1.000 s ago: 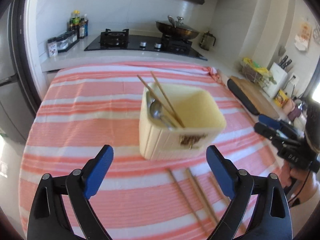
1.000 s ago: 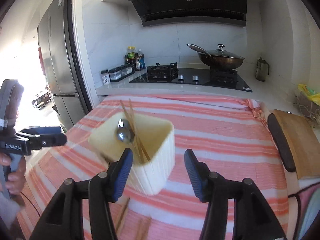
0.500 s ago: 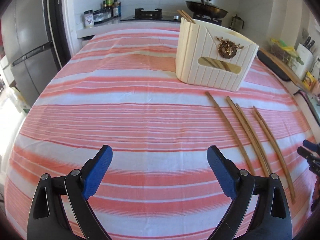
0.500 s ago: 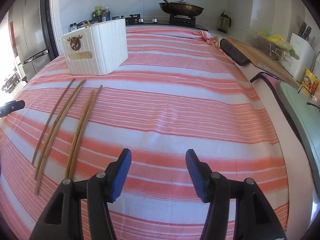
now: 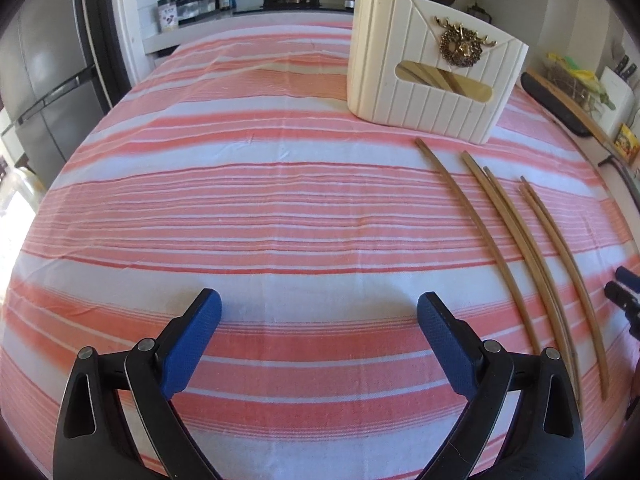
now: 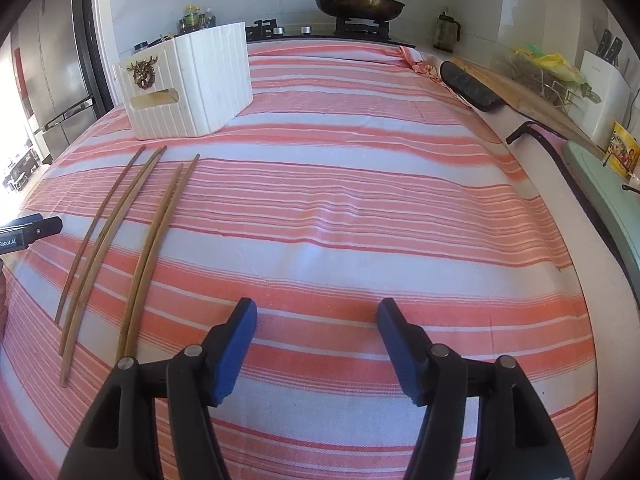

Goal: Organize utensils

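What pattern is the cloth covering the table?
The tablecloth has horizontal coral-orange and white stripes, clearest in the right wrist view.

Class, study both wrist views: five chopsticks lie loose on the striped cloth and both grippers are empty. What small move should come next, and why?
Probably swing the right gripper left toward the nearest pair of chopsticks. Both it and the left gripper hover open with nothing held, and those sticks lie just beside its left finger, in front of the white holder they likely belong in.

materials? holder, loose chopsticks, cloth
Holder: likely cream plastic, ribbed matte walls, brassy deer emblem.
Chopsticks: wood or bamboo, brown, dull sheen.
Cloth: woven fabric, orange and white stripes, visible weave and creases.
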Tool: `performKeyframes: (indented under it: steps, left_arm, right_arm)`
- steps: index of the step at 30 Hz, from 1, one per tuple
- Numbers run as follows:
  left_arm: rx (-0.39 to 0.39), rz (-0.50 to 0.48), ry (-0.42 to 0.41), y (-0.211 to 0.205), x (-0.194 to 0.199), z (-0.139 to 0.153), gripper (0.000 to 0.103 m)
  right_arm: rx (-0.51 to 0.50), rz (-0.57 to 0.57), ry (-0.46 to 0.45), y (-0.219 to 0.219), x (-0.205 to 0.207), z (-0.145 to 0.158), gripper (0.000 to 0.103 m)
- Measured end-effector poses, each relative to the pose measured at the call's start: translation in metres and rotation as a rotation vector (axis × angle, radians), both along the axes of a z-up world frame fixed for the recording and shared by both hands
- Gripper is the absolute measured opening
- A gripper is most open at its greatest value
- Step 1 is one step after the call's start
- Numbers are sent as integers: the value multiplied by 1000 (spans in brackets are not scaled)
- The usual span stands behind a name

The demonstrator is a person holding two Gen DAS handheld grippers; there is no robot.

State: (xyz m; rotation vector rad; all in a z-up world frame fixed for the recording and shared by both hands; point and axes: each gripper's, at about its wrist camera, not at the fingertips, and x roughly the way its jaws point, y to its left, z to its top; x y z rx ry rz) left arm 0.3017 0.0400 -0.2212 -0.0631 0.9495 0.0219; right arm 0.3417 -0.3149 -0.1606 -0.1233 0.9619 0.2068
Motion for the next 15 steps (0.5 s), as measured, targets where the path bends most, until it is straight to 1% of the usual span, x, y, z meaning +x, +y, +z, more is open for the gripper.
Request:
performKeyframes:
  steps: [3,6,15]
  left_arm:
    - [23,-7,10,-4,0,-2,102]
    - [12,-7,8,-3,-1,-2,102]
    - [17,-7,10,-4,-2,-2,102]
  right_arm:
    - [11,-2,2,-2,0,0,65]
    - [6,-2,1,-1,1,-1,65]
    - [6,-2,1,-1,1,-1,65]
